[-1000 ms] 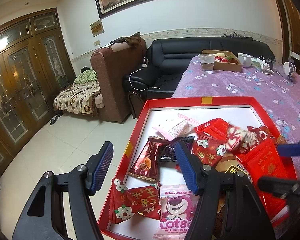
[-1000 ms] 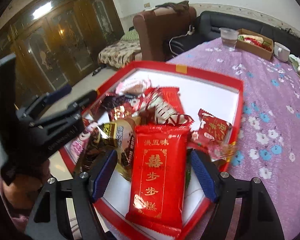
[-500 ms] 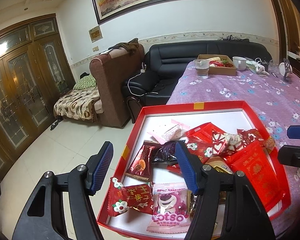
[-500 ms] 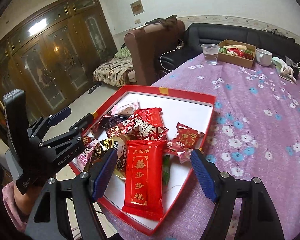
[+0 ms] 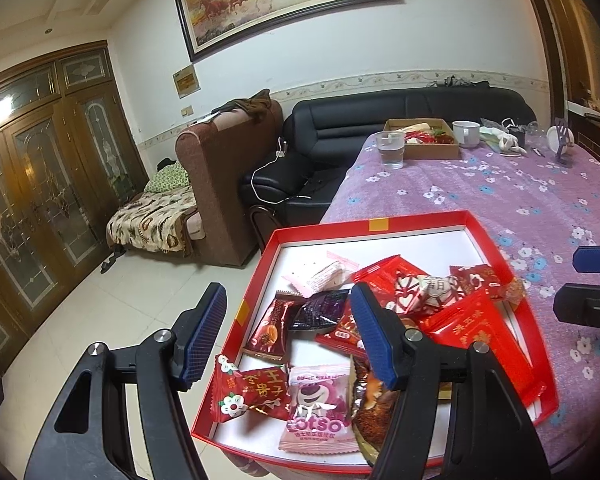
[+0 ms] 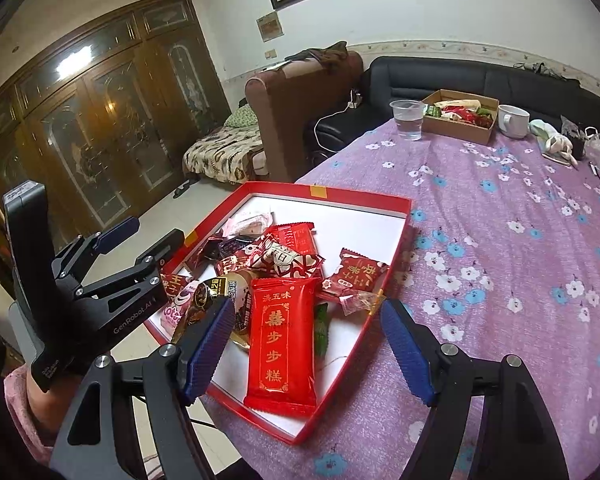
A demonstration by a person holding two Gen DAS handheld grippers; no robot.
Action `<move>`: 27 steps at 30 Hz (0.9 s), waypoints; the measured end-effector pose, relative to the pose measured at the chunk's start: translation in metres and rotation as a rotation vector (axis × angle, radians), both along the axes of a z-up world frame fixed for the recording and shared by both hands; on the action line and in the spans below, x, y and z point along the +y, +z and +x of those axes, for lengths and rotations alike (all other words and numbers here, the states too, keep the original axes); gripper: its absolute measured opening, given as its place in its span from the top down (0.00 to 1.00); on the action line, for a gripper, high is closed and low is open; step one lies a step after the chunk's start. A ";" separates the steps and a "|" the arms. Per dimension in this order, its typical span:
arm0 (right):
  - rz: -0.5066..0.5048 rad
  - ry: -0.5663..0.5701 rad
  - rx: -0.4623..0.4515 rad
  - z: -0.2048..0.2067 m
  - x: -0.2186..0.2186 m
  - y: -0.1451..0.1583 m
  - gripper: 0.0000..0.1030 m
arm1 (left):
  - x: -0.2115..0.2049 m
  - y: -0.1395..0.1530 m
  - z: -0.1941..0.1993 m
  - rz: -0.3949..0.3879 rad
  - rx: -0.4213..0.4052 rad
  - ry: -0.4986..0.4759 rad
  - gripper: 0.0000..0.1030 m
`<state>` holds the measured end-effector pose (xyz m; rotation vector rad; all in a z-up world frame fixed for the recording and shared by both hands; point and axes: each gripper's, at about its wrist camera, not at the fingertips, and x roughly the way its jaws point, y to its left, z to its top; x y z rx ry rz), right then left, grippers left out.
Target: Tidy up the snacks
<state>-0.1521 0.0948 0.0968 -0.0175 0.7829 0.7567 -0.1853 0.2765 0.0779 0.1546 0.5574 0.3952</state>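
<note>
Red snack tray (image 6: 396, 236), piled with wrapped packets

In the right wrist view, a long red packet (image 6: 282, 342) lies flat at the tray's 6 o'clock; a small red one (image 6: 354, 276) at 3 o'clock; a pink Lotso packet (image 5: 320, 408) at 8 o'clock.

A table under a purple flowered cloth (image 6: 500, 240) carries a shallow red cardboard tray (image 6: 396, 240) at 9 o'clock; at 12 o'clock a clear plastic cup (image 6: 408, 120), brown cardboard box (image 6: 460, 128) and white mug (image 6: 512, 120).
</note>
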 end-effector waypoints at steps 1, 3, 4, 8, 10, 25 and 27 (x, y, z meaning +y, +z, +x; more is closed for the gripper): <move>0.001 -0.002 -0.001 0.000 -0.002 0.001 0.25 | -0.002 0.001 0.000 0.003 -0.002 -0.003 0.33; 0.005 -0.010 -0.001 -0.001 -0.006 0.002 0.25 | -0.008 0.003 -0.002 0.010 -0.012 -0.006 0.24; 0.009 -0.015 0.000 -0.001 -0.010 0.002 0.25 | -0.011 0.005 -0.003 0.016 -0.017 -0.009 0.23; 0.018 -0.035 0.002 -0.002 -0.022 0.003 0.25 | -0.023 0.010 -0.005 0.015 -0.020 -0.037 0.20; 0.023 -0.046 0.008 -0.002 -0.029 0.001 0.25 | -0.028 0.012 -0.005 -0.006 -0.015 -0.067 0.17; 0.057 -0.090 0.037 -0.011 -0.066 -0.011 0.25 | -0.043 0.007 -0.048 0.018 -0.052 -0.072 0.12; 0.054 -0.073 0.033 -0.014 -0.060 -0.010 0.25 | -0.042 0.009 -0.050 0.016 -0.055 -0.057 0.12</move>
